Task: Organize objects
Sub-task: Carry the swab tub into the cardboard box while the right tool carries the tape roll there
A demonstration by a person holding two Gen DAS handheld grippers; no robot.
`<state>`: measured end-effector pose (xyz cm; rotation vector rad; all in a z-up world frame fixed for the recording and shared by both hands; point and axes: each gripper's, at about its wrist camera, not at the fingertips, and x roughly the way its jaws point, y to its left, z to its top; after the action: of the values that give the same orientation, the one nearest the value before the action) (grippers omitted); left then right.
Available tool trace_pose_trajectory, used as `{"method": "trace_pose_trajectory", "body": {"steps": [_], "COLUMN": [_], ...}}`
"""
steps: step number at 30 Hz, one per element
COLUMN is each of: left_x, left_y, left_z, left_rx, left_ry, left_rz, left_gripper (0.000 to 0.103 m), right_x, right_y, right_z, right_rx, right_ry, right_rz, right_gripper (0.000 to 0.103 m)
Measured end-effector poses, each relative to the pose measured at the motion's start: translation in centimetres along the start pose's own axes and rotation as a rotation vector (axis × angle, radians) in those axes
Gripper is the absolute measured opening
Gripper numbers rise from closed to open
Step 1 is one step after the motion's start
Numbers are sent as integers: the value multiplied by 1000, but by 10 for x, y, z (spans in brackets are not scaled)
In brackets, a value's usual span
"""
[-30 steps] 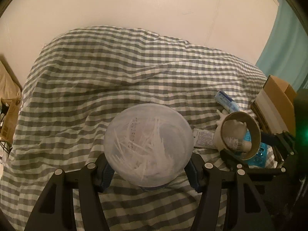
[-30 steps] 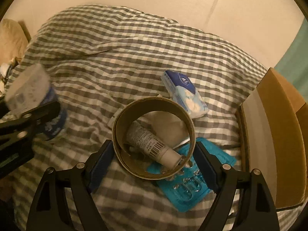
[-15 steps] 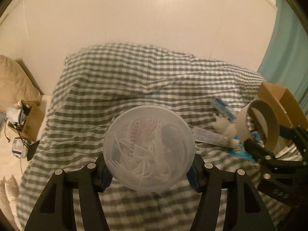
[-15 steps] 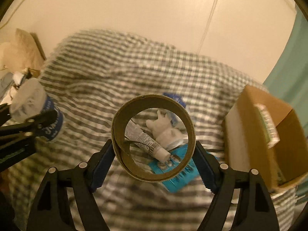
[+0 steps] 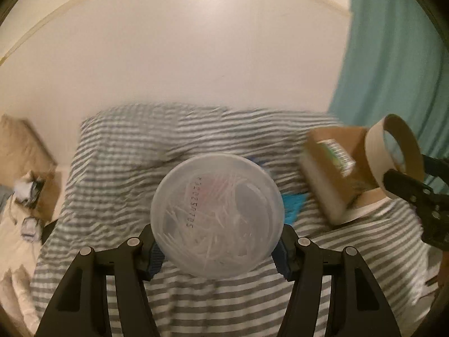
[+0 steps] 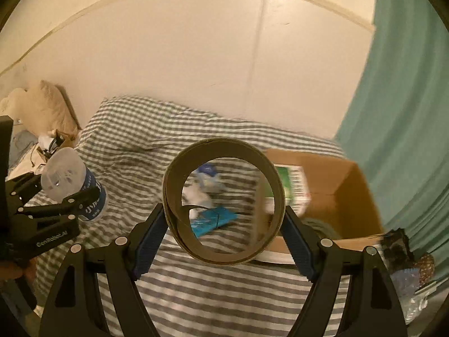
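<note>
The left tool [image 5: 217,250] is clamped on a clear plastic tub [image 5: 216,215] full of thin white sticks, its round end turned toward the camera with a printed code across it; the tub is held up in the air above the bed [image 5: 118,151], which wears a grey and white checked cover; seen from the right wrist view, the same tub [image 6: 73,184] has a blue label around its lower part and sits at the far left, tilted, between the left tool's black fingers [image 6: 70,196].

The right tool [image 6: 224,245] is closed on a brown cardboard tape ring [image 6: 224,205], gripped on its outer sides by the blue pads [image 6: 150,238] and held upright with its hole facing the camera; in the left wrist view the ring [image 5: 393,156] hangs at the right, near the teal curtain [image 5: 393,56].

Through and below the ring, on the bed, lie a blue blister pack [image 6: 213,220], a small white object [image 6: 196,196] that is too blurred to name, and farther off a blue and white packet [image 6: 209,177]; to the right stands an open cardboard box [image 6: 336,191] with a green and white package [image 6: 293,191] inside it; a pale wall [image 6: 196,56] rises behind the bed; at the far left sits a beige pillow [image 6: 47,106].
</note>
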<state>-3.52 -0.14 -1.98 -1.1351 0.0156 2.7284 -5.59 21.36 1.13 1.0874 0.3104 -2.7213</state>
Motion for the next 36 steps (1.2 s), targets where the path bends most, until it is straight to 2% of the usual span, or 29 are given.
{"method": "trace_pose_trajectory", "body": {"steps": [6,11,17,22,27,31,34,35,36], "left_x": [-5,10,53,97,116,111,101,97,90], "left_y": [-63,-117,-165,-198,-208,-208,-201,-200,-195], "left_z": [38,73,87,76,69,65,71,74,76], "left_rx": [54,94,125,169,202,220,205,200,193], "left_ry": [-48,-73,-38,36,71,51,27,17,3], "left_rz": [-101,-156,-202,-192,-204,-200,-195,-195,-194], "left_gripper": [64,64,64,64,64,66,76,82,84], "right_x": [-26,-24,9,52,73,74,69,65,59], "right_y": [-64,-115,-159,-184,-207,-209,-212,-212,-210], "right_z": [21,41,38,15,-1,-4,0,1,4], "right_rx": [39,96,159,221,267,289,293,300,304], "right_ry": [-25,-53,-20,84,116,115,78,61,49], "right_rz": [-75,-108,-102,-93,-64,-46,-67,-72,-78], "right_gripper": [79,79,79,79,80,82,89,89,90]}}
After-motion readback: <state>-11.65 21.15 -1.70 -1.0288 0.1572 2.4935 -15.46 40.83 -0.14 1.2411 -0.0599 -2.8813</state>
